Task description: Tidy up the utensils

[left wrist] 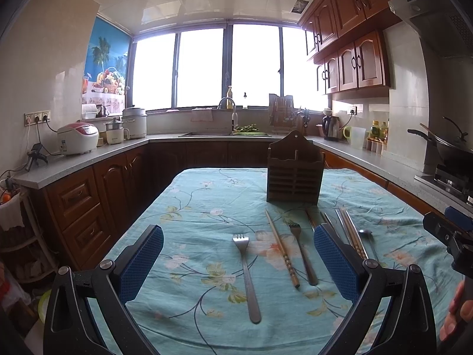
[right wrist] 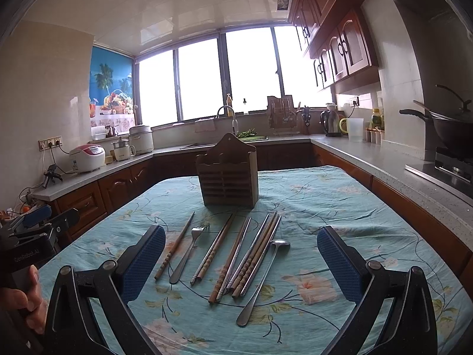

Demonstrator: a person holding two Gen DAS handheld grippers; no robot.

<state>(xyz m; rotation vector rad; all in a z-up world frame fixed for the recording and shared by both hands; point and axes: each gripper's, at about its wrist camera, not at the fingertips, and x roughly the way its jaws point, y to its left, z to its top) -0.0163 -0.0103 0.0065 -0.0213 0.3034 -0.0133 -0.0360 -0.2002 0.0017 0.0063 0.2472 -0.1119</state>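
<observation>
Right wrist view: you're hovering both grippers, left gripper (left wrist: 238,261) and right gripper (right wrist: 241,261), fingers spread, empty. Utensils (right wrist: 236,254) are lying near the holder (right wrist: 227,179) on the desk (right wrist: 340,207). Nothing sorted yet; next, you're likely picking one utensil.

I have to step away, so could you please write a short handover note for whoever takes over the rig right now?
Left gripper: open, empty, above the table.
Right gripper: open, empty, above the table.
The slatted brown wooden utensil holder stands upright on the teal floral tablecloth; nothing shows above its rim.
In front of it lie two steel forks, one apart on the left and one among the rest, a steel long-handled spoon, and a row of wooden and metal chopsticks.
Done: nothing sorted yet.
Left: move every utensil into the holder.
</observation>
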